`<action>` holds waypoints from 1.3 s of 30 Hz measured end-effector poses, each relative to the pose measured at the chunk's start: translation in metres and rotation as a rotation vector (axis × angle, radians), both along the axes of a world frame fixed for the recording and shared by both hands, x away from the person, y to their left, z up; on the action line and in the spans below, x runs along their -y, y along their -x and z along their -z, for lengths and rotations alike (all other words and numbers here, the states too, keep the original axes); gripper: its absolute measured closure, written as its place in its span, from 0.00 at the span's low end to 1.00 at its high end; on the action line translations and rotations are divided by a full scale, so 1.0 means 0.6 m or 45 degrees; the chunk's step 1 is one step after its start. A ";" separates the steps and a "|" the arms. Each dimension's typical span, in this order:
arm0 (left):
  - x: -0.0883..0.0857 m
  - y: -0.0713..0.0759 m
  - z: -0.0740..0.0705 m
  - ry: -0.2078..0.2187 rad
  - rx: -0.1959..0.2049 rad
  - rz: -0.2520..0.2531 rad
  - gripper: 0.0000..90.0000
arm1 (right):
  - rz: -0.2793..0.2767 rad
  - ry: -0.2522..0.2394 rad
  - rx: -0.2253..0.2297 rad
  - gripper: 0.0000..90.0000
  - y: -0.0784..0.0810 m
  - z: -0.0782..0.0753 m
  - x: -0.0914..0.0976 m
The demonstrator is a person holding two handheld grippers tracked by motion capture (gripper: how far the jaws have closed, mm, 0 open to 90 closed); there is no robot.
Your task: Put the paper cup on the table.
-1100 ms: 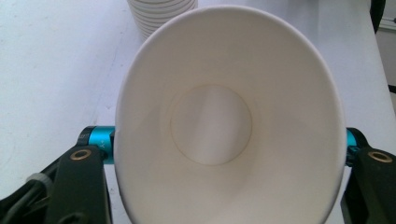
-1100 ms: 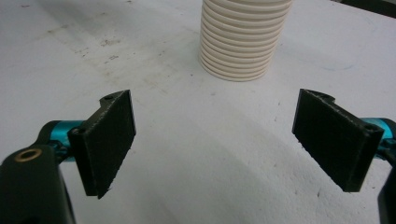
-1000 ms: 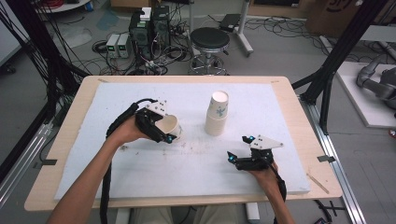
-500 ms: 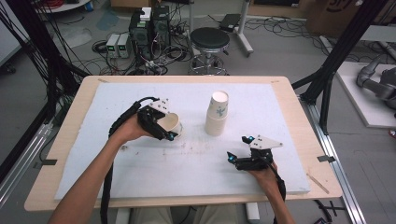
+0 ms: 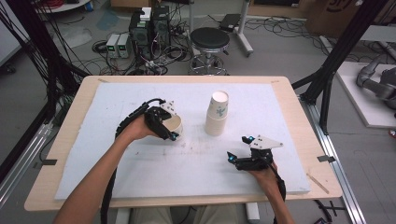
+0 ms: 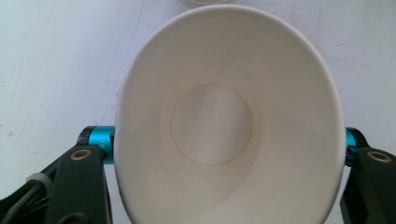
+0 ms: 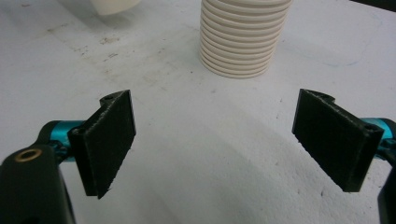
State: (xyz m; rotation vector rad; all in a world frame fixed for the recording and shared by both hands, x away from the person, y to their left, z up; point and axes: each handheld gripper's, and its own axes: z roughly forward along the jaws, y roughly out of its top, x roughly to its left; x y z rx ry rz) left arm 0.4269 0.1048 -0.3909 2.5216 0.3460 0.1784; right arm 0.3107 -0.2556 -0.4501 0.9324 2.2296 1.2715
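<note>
Paper cup [image 5: 174, 125] separated from the stack [image 5: 217, 116] and grasped in the left tool [image 5: 164, 126], left of centre on the counter [image 5: 289, 116].
Its mouth is squeezed oval between the jaws; judged partway, placement outstanding. Right tool [image 5: 239, 150] spread wide, empty, near right; stack stands beyond it.

High view overhead facing forward, gripper views close, sharing cup stack [image 5: 217, 114]

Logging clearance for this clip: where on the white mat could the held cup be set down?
Bare mat lies in front of the left gripper holding the single cup, and between it and the open right gripper. It tightens near the cup stack.
</note>
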 end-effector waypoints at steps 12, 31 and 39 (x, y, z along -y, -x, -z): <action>0.018 -0.012 0.015 -0.033 -0.018 -0.038 0.34 | -0.005 -0.006 -0.008 0.15 -0.001 0.001 0.001; -0.001 -0.015 0.035 0.067 -0.061 -0.083 0.12 | -0.010 -0.015 -0.016 0.15 -0.002 0.001 0.002; -0.023 -0.001 0.029 0.114 -0.075 -0.117 0.12 | -0.012 -0.017 -0.016 0.15 -0.002 0.001 0.002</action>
